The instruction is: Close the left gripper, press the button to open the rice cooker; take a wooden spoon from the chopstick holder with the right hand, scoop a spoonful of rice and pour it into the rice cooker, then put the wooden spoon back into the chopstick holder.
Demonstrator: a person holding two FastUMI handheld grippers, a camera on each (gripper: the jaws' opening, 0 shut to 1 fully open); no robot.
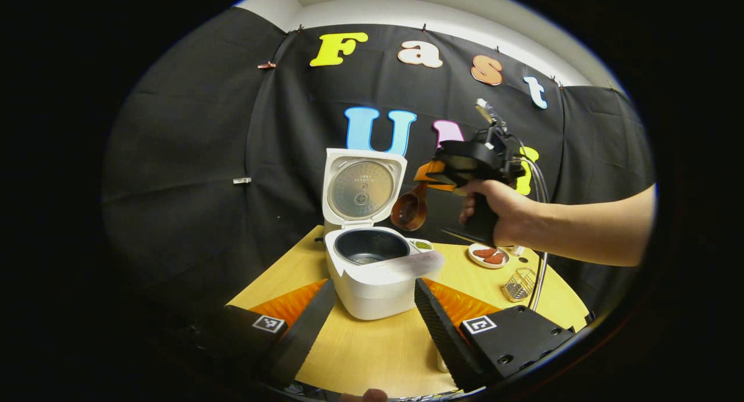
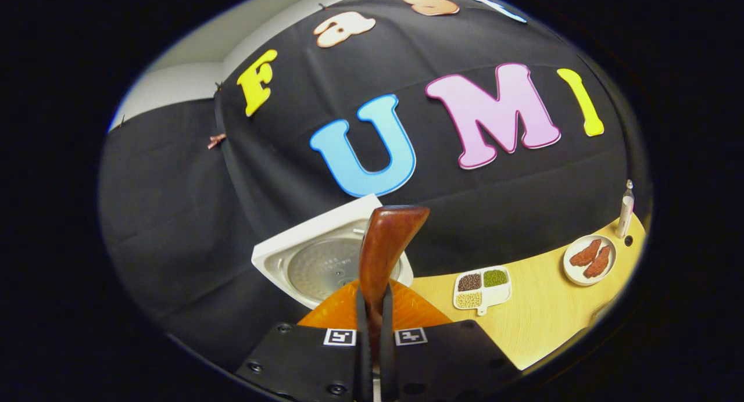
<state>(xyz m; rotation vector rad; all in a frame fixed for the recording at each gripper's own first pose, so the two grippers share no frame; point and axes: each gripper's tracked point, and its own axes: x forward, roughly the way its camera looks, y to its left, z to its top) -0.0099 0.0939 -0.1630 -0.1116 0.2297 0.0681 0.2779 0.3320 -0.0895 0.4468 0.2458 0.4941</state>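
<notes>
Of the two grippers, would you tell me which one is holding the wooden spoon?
The right gripper: its fingers clamp the wooden spoon handle, while the left gripper stands open and empty.

In the left gripper view the white open-lidded rice cooker [image 1: 372, 274] sits centre on the round wooden table [image 1: 372, 350]; the small wire chopstick holder [image 1: 519, 284] stands lower right, the round dish [image 1: 489, 255] behind it

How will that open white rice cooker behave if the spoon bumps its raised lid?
The white rice cooker probably stays put: its base looks broad and squat on the wooden table. The upright hinged lid likely swings before the body tips. The glossy shell may slide slightly.
</notes>
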